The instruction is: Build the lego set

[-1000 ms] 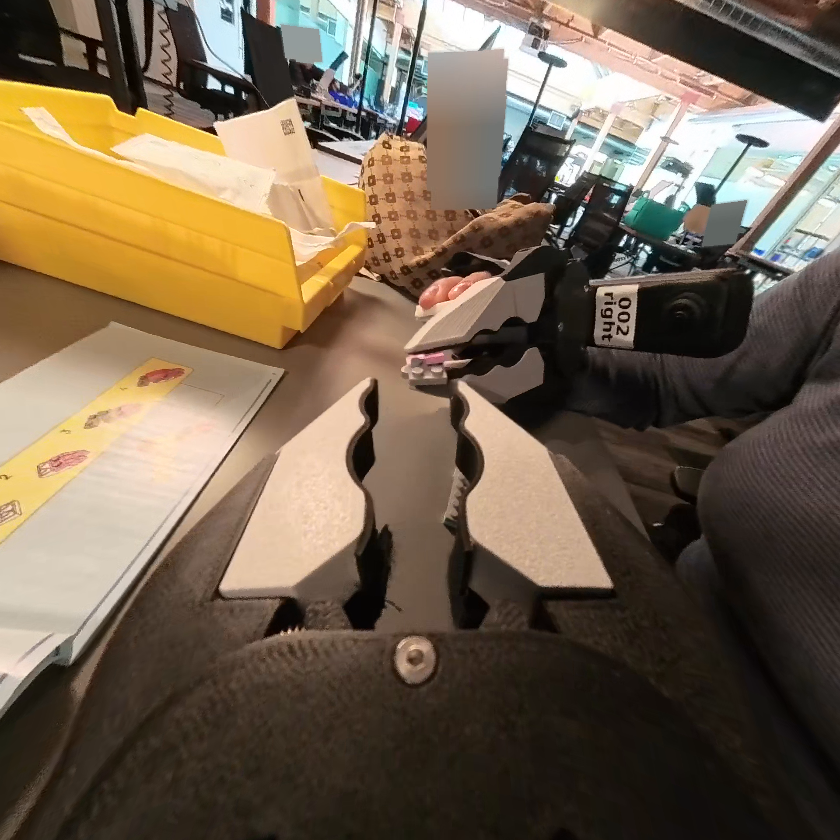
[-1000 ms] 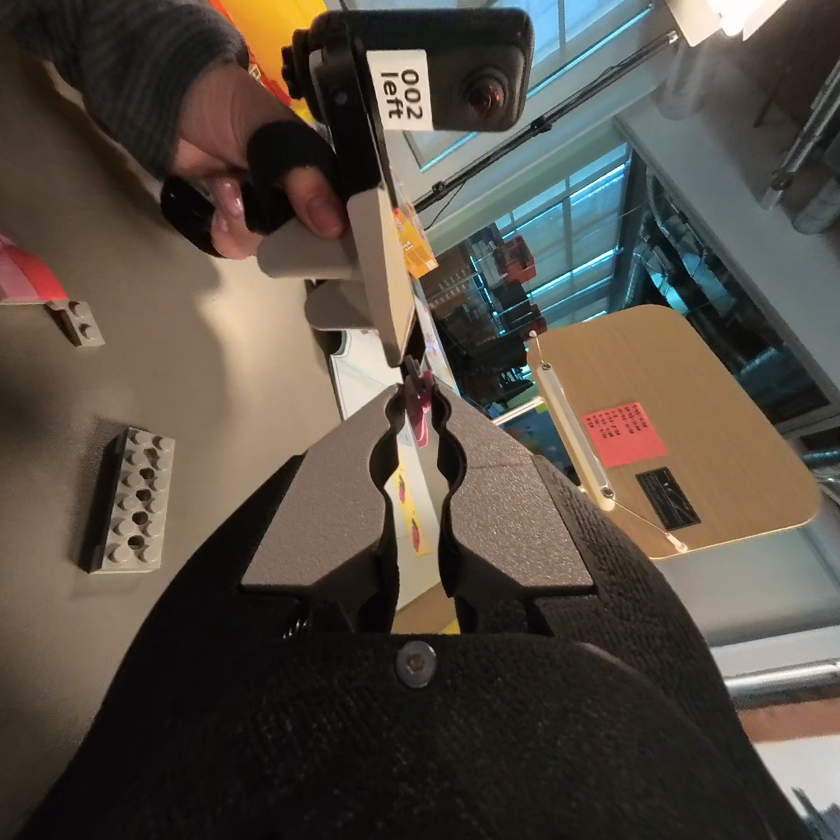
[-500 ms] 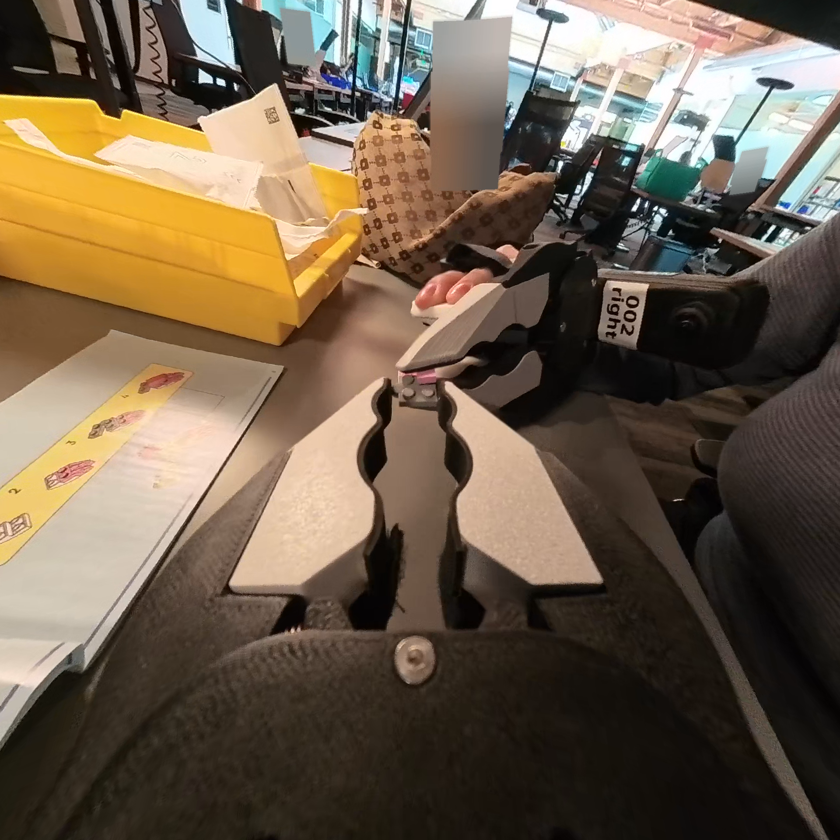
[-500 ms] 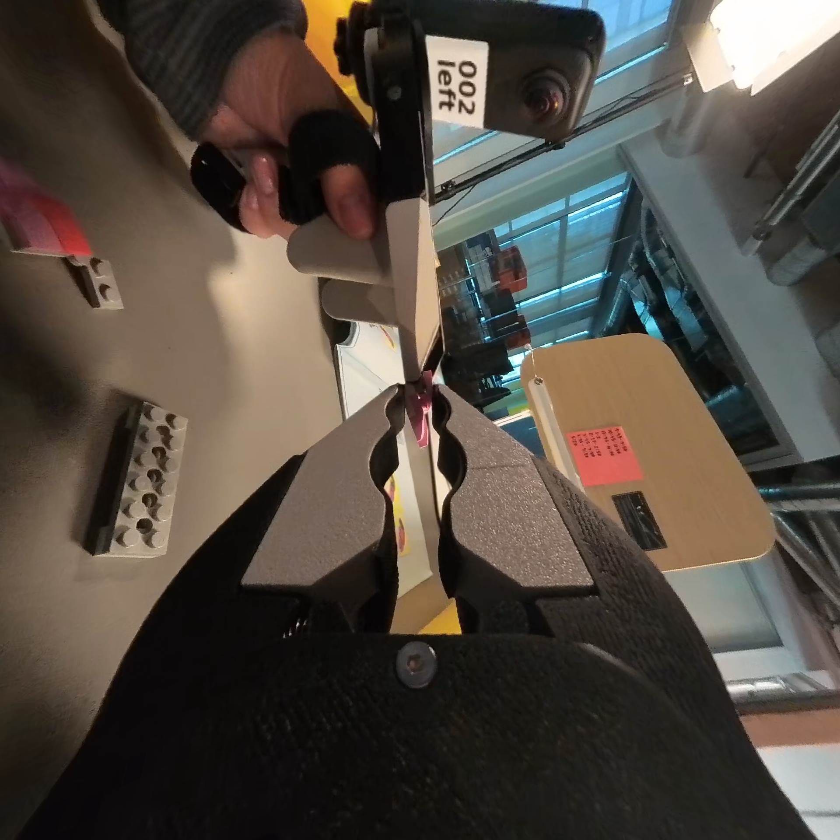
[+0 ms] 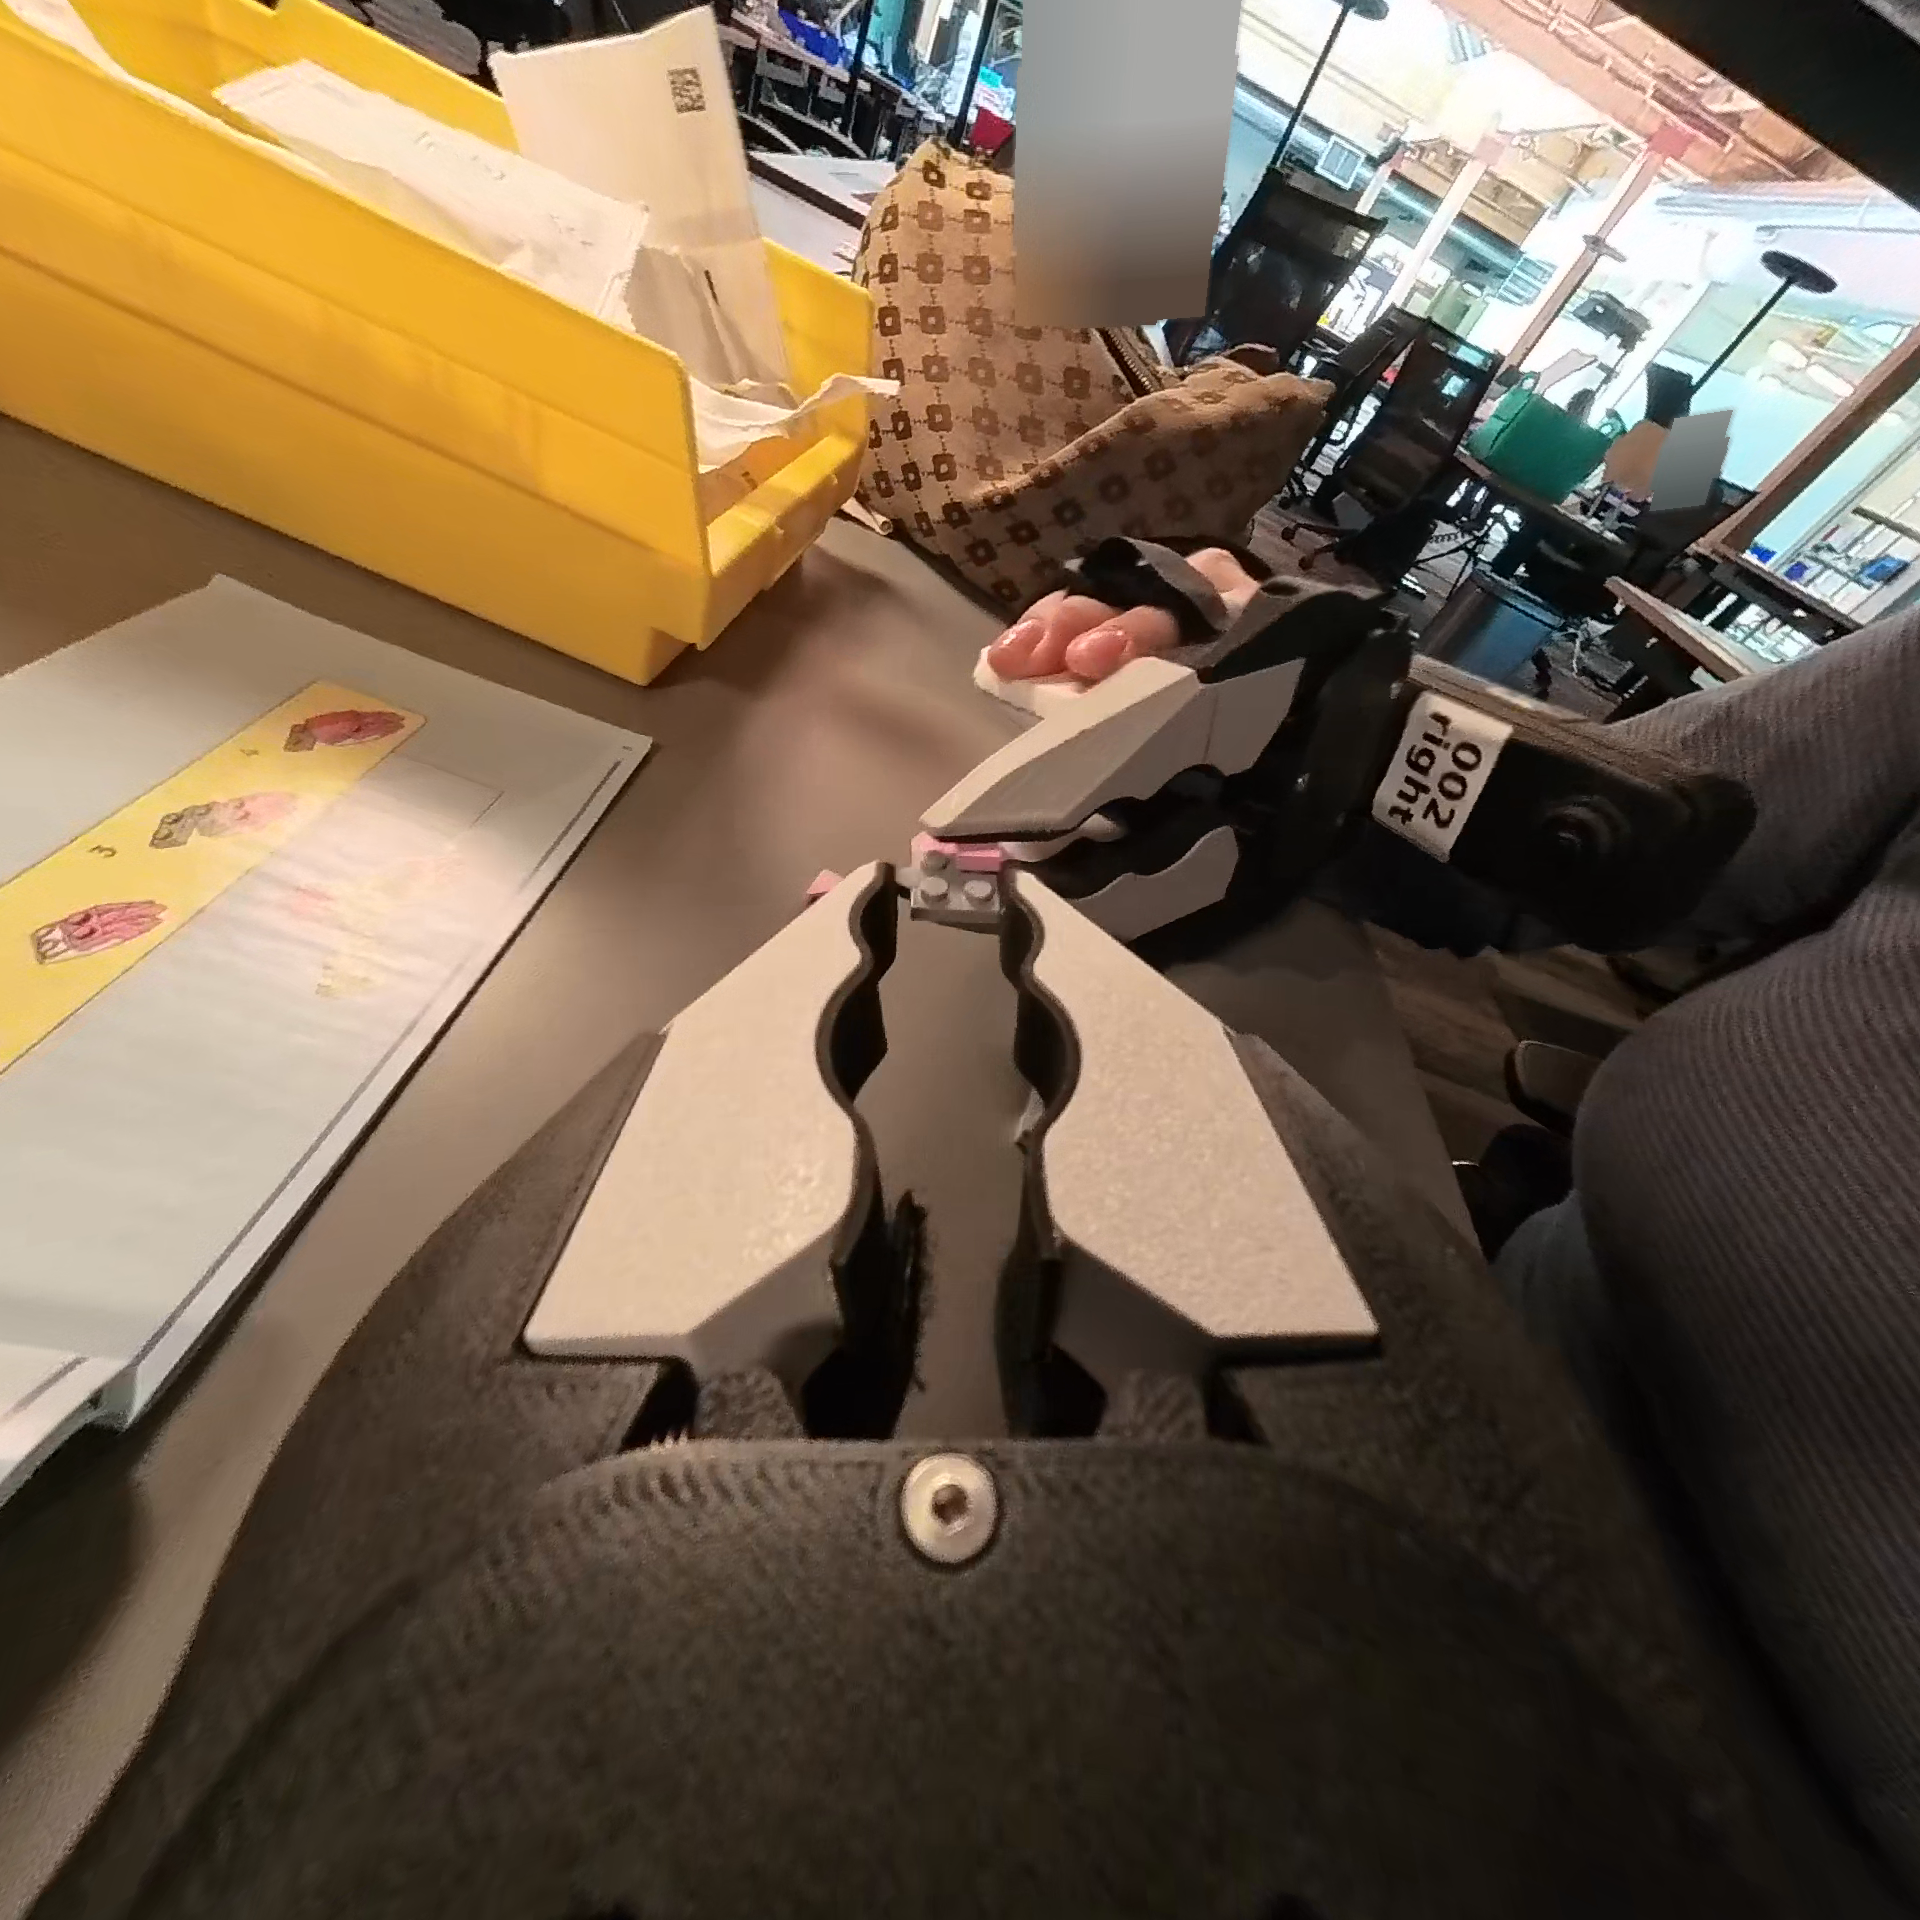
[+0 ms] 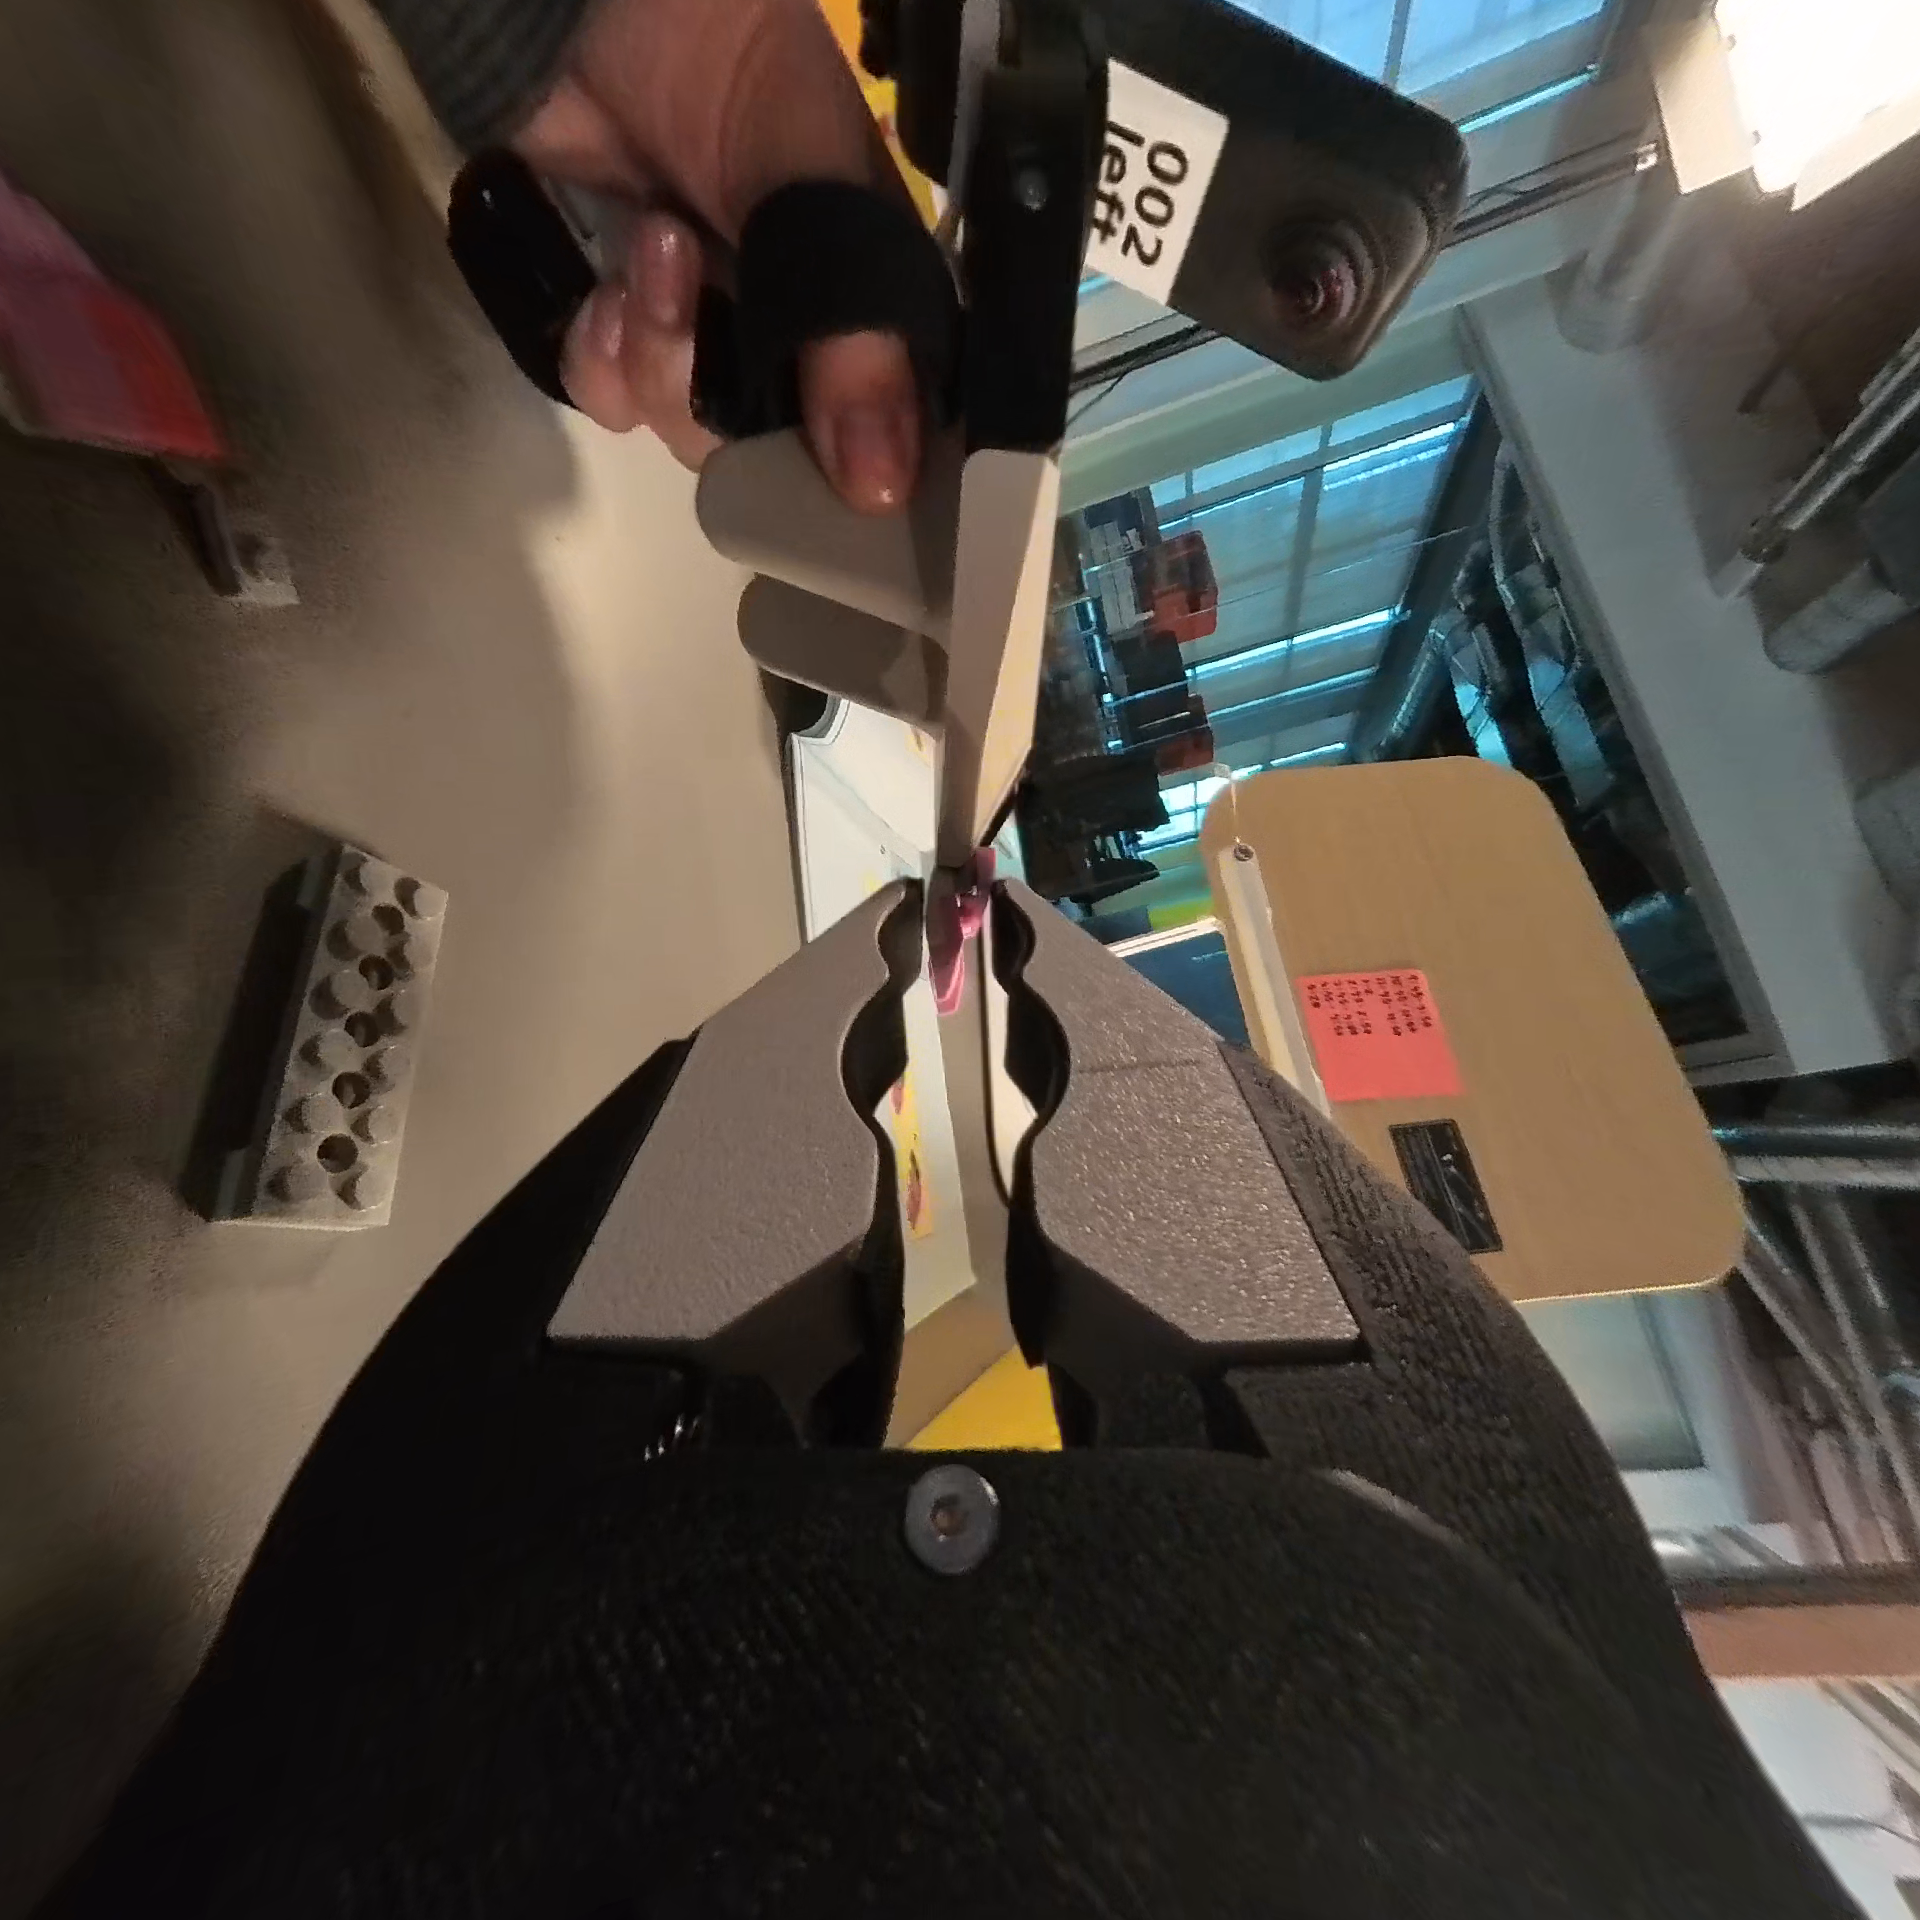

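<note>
My left gripper [image 5: 951, 896] is clamped on a small grey plate [image 5: 958, 896], one fingertip against each of its ends, studs facing up. My right gripper [image 6: 961, 914], turned on its side, is clamped on a pink plate [image 5: 971, 857], its pads pressing top and bottom. The two pieces meet just above the table [image 5: 790, 727]: the pink plate sits on the far edge of the grey one, touching it. Whether the studs have seated I cannot tell.

I judge the step in hand to be joining these two pieces. The next move, as I see it, calls for keeping both plates level and square to each other, then pressing them together without letting either slip in my fingertips.

To the left lie an instruction sheet [image 5: 260, 883] and a yellow bin [image 5: 416, 436] of papers. A larger grey brick [image 6: 322, 1049] lies on the table, well apart.
</note>
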{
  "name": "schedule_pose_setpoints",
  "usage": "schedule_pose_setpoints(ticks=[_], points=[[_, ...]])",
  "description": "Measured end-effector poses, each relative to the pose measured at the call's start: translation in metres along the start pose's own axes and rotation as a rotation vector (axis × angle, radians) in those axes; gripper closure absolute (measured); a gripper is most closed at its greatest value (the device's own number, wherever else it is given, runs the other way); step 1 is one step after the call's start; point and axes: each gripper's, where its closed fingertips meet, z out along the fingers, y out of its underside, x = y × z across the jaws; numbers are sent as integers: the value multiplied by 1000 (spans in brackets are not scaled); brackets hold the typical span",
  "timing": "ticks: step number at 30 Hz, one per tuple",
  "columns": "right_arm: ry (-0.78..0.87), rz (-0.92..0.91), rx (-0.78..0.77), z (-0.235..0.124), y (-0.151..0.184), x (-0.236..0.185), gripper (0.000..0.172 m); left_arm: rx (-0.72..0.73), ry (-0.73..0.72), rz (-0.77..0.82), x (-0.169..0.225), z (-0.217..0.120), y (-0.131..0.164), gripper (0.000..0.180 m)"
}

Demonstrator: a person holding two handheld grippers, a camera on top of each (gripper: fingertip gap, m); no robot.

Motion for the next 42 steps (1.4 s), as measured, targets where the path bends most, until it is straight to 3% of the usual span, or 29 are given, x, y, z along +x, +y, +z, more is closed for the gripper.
schedule_pose_setpoints(ticks=[7, 25, 28, 31, 36, 38, 42], points=[[13, -13, 6, 0, -2, 1, 156, 8, -9, -29, -3, -4, -2, 163], [-61, -102, -50, 1, -2, -9, 164, -82, -44, 16, -4, 2, 10, 163], [-49, 25, -17, 1, -5, -2, 163, -40, -28, 17, 0, -1, 3, 163], [-106, 263, 43, 0, -10, 0, 163, -49, -62, 203, 5, -5, -2, 163], [-174, 417, 96, -3, -12, -1, 163, -140, -211, 672, 8, -7, 6, 164], [-194, 438, 104, -4, -12, -2, 163, -156, -235, 745, 8, -6, 8, 166], [-221, 460, 108, -5, -11, -4, 163, -148, -231, 737, 8, -5, 7, 172]])
